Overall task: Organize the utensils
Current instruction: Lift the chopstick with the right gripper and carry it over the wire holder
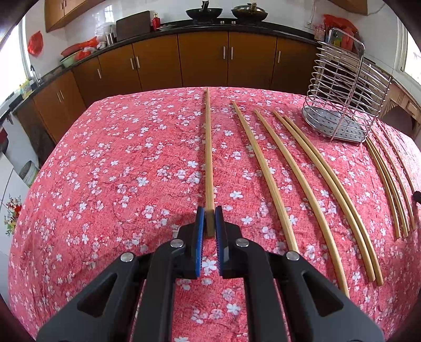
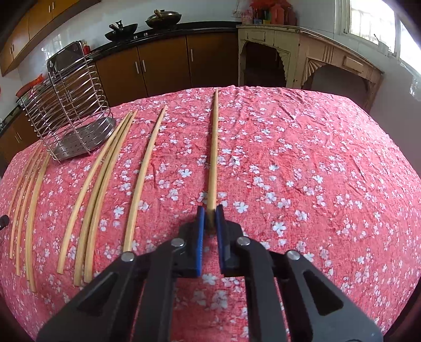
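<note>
My left gripper [image 1: 209,213] is shut on the near end of a wooden chopstick [image 1: 208,147] that points straight away over the pink floral tablecloth [image 1: 105,171]. My right gripper [image 2: 210,211] is shut on the near end of another wooden chopstick [image 2: 213,147], also pointing away. Several more chopsticks lie in a row on the cloth, to the right in the left wrist view [image 1: 310,189] and to the left in the right wrist view [image 2: 100,189]. A steel wire utensil holder [image 1: 342,100] stands empty at the far side; it also shows in the right wrist view [image 2: 71,110].
Brown kitchen cabinets [image 1: 200,58] under a dark counter with woks [image 1: 204,11] run behind the table. A pale old wooden cabinet [image 2: 302,52] stands at the right. The table's far edge [image 1: 210,88] is just past the chopstick tips.
</note>
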